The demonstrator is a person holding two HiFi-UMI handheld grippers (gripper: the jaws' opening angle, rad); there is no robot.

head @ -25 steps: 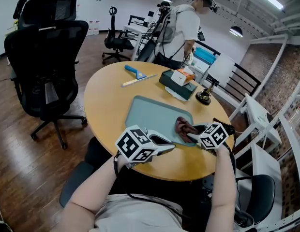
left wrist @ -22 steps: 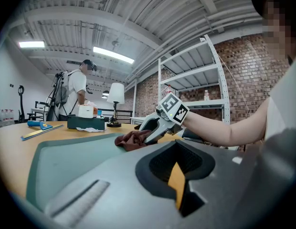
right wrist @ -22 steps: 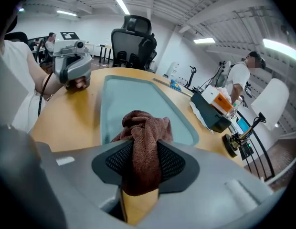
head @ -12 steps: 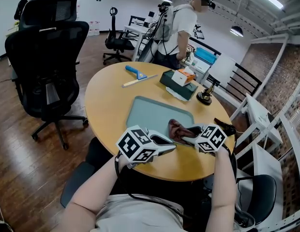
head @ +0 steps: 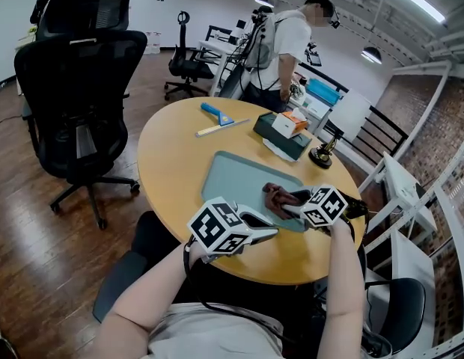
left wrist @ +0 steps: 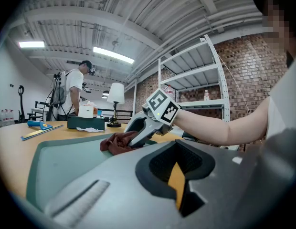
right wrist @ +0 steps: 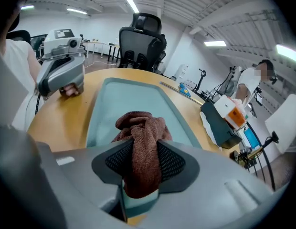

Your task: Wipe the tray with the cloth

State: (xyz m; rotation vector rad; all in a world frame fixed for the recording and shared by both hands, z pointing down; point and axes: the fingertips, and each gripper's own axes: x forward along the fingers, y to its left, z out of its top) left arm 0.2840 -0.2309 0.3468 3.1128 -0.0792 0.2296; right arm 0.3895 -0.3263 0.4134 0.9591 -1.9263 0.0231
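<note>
— so, where is the cloth (head: pixel 277 195) at this point?

— clenched between the jaws of my right gripper (head: pixel 289 203). the bunched end lies on the tray (head: pixel 232 172), towards its near right corner.

— and your other side?

— my left gripper (head: pixel 271 232) has its jaws pressed together on nothing. it sits low over the worktop (head: pixel 172 144), just beside the tray's near edge.

— how do you plan to wipe?

— i judge most of the tray is yet to be covered, so i want long, flat strokes from this corner out to the far left. i'd tilt the right gripper so the cloth drags and not the jaws, and press lightly.

— any risk?

— the tray looks light, so it may slide on the worktop. i'd brace its near rim with the left gripper. the wad is thick, so i'd grip firmly or it may pull out mid-stroke.
</note>
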